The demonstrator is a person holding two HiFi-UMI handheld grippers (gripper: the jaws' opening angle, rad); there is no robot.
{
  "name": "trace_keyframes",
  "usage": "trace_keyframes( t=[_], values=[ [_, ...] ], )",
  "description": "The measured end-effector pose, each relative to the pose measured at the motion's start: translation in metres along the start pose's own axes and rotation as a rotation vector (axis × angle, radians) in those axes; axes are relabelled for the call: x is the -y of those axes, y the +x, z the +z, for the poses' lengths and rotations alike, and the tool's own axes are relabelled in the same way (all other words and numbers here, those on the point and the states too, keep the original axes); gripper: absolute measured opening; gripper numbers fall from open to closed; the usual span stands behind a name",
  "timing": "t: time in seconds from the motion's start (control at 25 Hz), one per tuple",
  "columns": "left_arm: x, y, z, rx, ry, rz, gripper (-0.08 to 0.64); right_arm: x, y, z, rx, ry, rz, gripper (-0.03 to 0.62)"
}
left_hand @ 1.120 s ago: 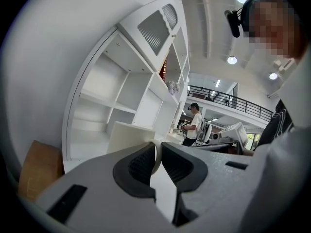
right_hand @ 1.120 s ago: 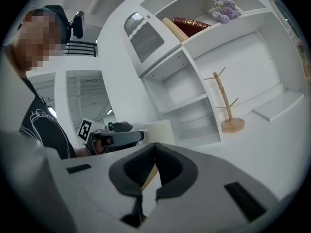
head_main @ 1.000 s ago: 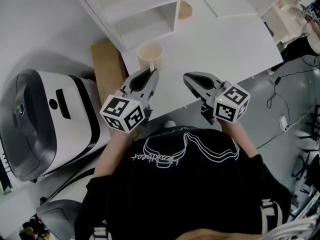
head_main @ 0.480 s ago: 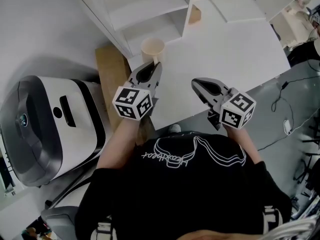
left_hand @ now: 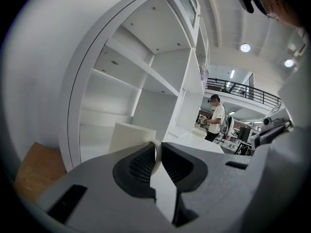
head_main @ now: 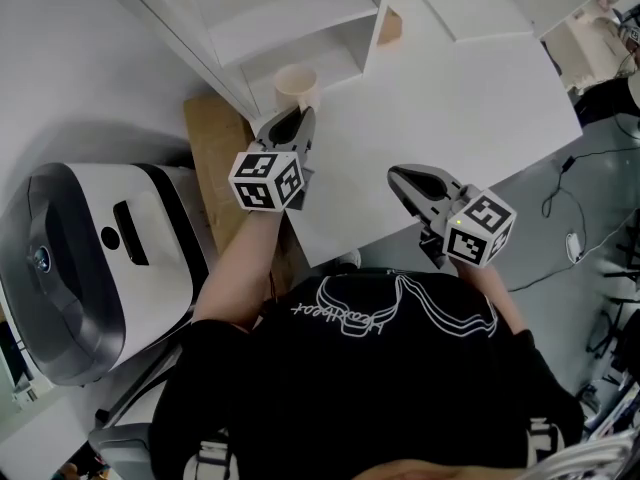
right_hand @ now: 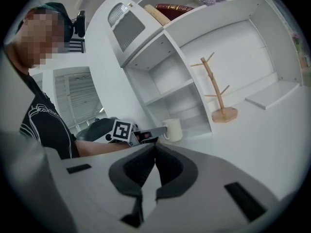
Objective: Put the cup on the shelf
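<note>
Two grippers: the left gripper [head_main: 293, 128] pinches the cup [head_main: 296, 82] by its handle [left_hand: 156, 152], at its twelve o'clock near the shelf [head_main: 290, 23]; the right gripper [head_main: 402, 176], closed, holds nothing. Level carrying seems wise.

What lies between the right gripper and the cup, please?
Only bare white tabletop: the head view shows nothing between the right gripper and the cup, which the left gripper holds by its handle.

A wooden mug tree [right_hand: 224, 114] stands on the white table [head_main: 470, 98] well ahead of the right claw [right_hand: 155, 148]; a white-and-black machine [head_main: 90, 258] sits left of the left claw [head_main: 295, 118].
</note>
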State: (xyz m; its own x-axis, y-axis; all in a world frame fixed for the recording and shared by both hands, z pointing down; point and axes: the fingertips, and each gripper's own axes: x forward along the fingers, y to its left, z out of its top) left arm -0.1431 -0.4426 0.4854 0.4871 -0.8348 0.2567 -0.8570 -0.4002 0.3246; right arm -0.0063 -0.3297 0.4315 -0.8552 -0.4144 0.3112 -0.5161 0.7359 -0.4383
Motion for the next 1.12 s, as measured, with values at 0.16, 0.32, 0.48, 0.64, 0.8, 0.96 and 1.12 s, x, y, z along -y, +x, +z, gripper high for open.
trace_keyframes(
  t=[0.16,0.32,0.48,0.64,0.8,0.96,1.12],
  values=[
    [-0.013,0.013,-0.005,0.001,-0.035,0.020,0.043,0.005,-0.005,-0.004,-0.008,0.012,-0.016,0.006],
    [-0.019,0.024,-0.007,0.005,-0.043,0.026,0.043,0.010,-0.010,-0.009,-0.015,0.019,-0.033,0.006],
    [-0.023,0.033,-0.006,0.013,-0.036,0.030,0.043,0.017,-0.015,-0.011,-0.015,0.031,-0.052,0.006],
    [-0.030,0.041,-0.010,-0.004,-0.044,0.044,0.043,0.022,-0.015,-0.013,-0.017,0.039,-0.062,0.006],
    [-0.039,0.047,-0.017,-0.032,-0.044,0.074,0.043,0.025,-0.013,-0.017,-0.019,0.050,-0.065,0.006],
    [-0.044,0.051,-0.022,-0.053,-0.035,0.078,0.044,0.025,-0.013,-0.022,-0.022,0.060,-0.069,0.006],
    [-0.051,0.054,-0.019,-0.059,-0.021,0.085,0.044,0.023,-0.012,-0.024,-0.022,0.065,-0.070,0.006]
  ],
)
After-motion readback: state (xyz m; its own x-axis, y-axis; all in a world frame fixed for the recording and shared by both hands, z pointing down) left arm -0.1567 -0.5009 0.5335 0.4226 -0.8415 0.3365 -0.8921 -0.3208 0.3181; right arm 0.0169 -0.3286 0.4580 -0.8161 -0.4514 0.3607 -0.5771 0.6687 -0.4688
